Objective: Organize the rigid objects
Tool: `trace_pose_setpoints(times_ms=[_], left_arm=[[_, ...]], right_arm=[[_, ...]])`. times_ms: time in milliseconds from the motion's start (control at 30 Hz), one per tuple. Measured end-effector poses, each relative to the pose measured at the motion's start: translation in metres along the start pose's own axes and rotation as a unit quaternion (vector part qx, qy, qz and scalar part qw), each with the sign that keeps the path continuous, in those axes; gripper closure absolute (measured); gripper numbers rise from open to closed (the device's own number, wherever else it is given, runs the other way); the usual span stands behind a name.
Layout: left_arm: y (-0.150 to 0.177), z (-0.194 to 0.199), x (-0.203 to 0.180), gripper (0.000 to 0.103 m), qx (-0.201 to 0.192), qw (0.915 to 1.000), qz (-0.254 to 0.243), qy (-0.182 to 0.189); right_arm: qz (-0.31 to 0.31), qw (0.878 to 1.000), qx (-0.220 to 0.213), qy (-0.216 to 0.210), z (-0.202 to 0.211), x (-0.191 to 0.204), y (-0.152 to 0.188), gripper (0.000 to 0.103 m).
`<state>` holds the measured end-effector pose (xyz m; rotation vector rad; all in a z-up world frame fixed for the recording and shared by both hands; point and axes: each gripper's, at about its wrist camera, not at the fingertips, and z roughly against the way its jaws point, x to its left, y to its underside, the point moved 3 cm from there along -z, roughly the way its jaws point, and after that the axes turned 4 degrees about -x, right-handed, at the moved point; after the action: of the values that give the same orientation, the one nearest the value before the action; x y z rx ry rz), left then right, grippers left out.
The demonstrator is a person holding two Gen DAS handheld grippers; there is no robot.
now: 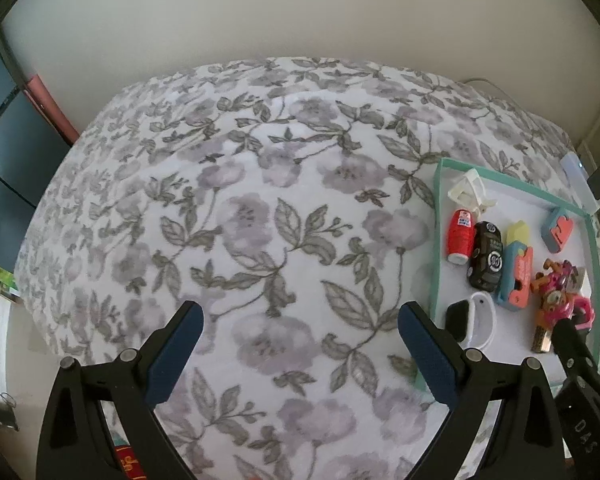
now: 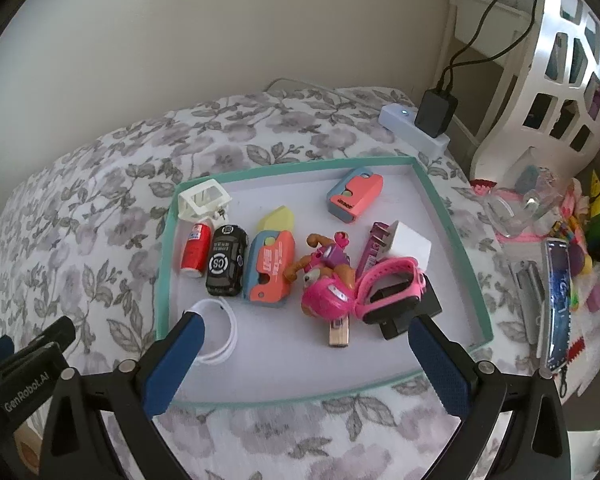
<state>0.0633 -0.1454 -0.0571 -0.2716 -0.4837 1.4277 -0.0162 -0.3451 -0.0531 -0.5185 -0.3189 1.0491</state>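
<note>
Toys and small hard things lie together in a shallow teal-rimmed tray (image 2: 440, 200) on a bed covered with a floral blanket (image 1: 240, 200). Along the tray's left side sit a white plastic frame (image 2: 204, 197), a red can (image 2: 195, 250), a black toy car (image 2: 226, 266) and a coral-and-blue toy (image 2: 270, 270), close beside one another. A smaller coral-and-blue piece (image 2: 354, 193) lies apart near the far rim. A pink figure (image 2: 326, 284) and a pink watch (image 2: 388, 284) crowd the middle, touching. The right hand-held gripper (image 2: 306, 330) hovers over the tray's near part, jaws spread wide, holding nothing. The left hand-held gripper (image 1: 300, 316) hangs over bare blanket beside the tray, likewise spread and empty.
</note>
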Motion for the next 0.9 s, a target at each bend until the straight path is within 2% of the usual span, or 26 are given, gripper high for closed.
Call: trace_pose_setpoints(times_ms=[167, 567, 900], left_arm=[[0.007, 0.007, 0.004, 0.005, -0.004, 0.9999, -0.008, 0.012], [0.020, 0.025, 0.014, 0.005, -0.023, 0.9995, -0.019, 0.010], [0.032, 0.026, 0.023, 0.005, -0.019, 0.9995, -0.021, 0.014]], right_arm=[[0.005, 1.000, -0.003, 0.004, 0.009, -0.002, 0.007, 0.000], [0.017, 1.000, -0.002, -0.002, 0.025, 0.001, 0.025, 0.000], [0.024, 1.000, -0.004, 0.001, 0.031, 0.004, 0.035, 0.000]])
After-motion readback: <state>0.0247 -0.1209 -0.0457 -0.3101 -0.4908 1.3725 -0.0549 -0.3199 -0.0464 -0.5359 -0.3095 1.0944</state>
